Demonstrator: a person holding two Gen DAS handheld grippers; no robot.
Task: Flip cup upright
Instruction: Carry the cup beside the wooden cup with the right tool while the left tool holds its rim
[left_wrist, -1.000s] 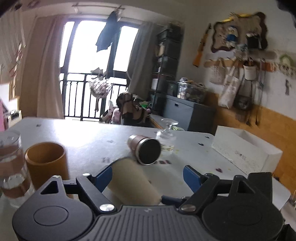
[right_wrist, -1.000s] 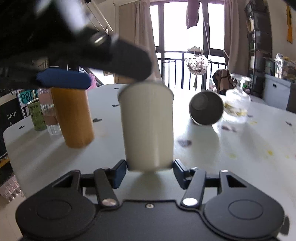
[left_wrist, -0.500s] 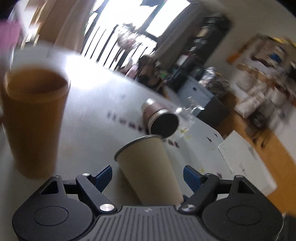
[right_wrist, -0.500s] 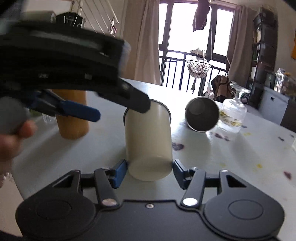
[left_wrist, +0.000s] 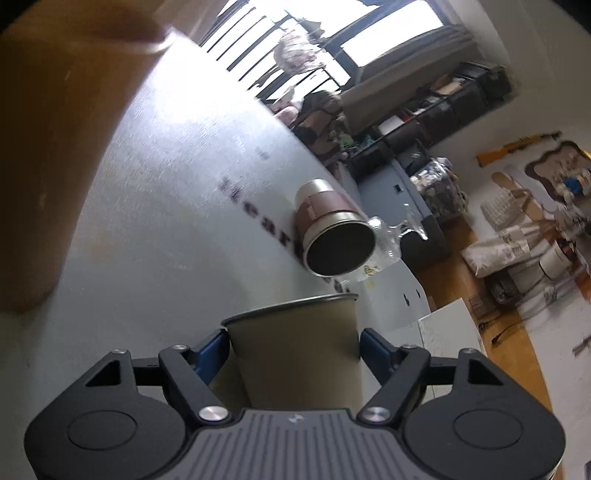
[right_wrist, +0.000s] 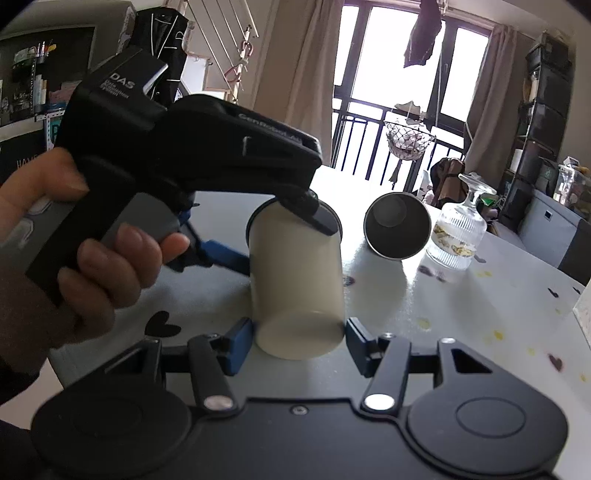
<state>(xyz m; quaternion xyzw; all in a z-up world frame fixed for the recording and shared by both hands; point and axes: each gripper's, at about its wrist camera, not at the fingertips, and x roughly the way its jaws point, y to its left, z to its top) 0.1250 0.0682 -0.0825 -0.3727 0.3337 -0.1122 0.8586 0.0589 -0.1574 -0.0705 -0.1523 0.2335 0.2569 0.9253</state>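
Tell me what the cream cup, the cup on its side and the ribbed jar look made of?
Cream cup: matte, opaque wall with a thin dark rim; coated metal or paper, hard to tell. Cup on its side: probably metal, with a thin shiny rim, a dark interior and a brownish band round it. Ribbed jar: clear glass, see-through with vertical ridges.

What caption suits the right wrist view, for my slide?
Left gripper clamps the upright cream cup; right gripper brackets its base.

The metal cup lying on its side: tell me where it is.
In the right wrist view the metal cup lies right of the cream cup, beside the glass decanter, mouth toward the camera.
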